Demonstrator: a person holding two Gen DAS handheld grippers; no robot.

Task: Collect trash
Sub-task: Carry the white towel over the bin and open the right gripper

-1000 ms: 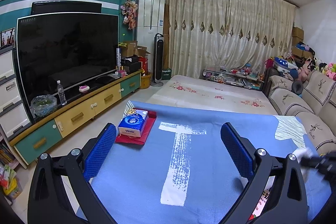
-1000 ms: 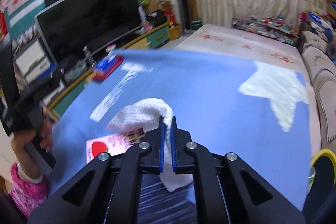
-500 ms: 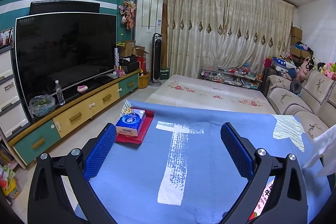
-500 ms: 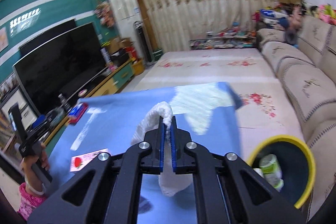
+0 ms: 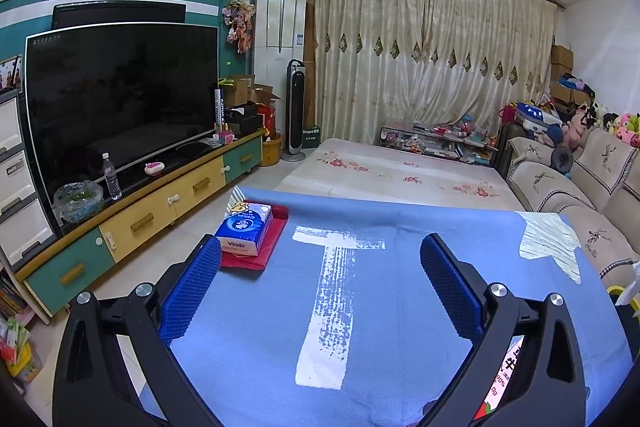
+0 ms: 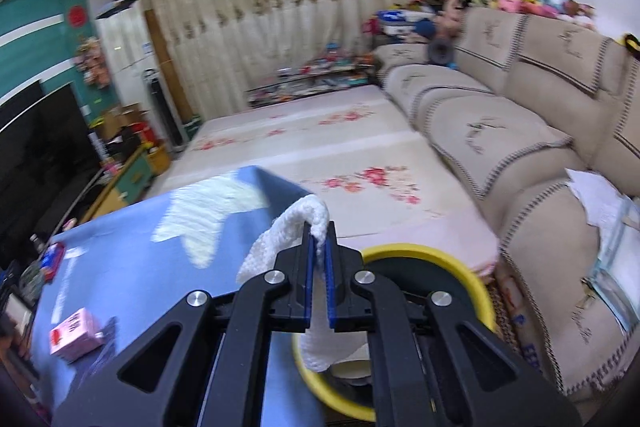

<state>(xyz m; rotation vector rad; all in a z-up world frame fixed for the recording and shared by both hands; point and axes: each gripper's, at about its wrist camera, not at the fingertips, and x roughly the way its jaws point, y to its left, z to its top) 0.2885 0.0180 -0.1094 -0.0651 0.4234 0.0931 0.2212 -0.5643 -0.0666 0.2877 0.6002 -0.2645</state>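
Observation:
My right gripper is shut on a crumpled white paper towel, which hangs out to the left of the jaws and below them. It hovers over a yellow-rimmed trash bin that stands beside the blue-covered table. A scrap of that towel shows at the right edge of the left wrist view. My left gripper stands open above the table, with nothing between its fingers. A pink carton lies on the table's near left; its edge shows behind the left gripper's right finger.
A blue tissue pack on a red mat sits at the table's far left corner. A beige sofa runs along the right, a floral floor mat lies beyond the table, and a TV cabinet lines the left wall.
The right gripper has swung right with the towel, from over the middle of the table to above the yellow bin, and rolled. The left gripper has stayed still.

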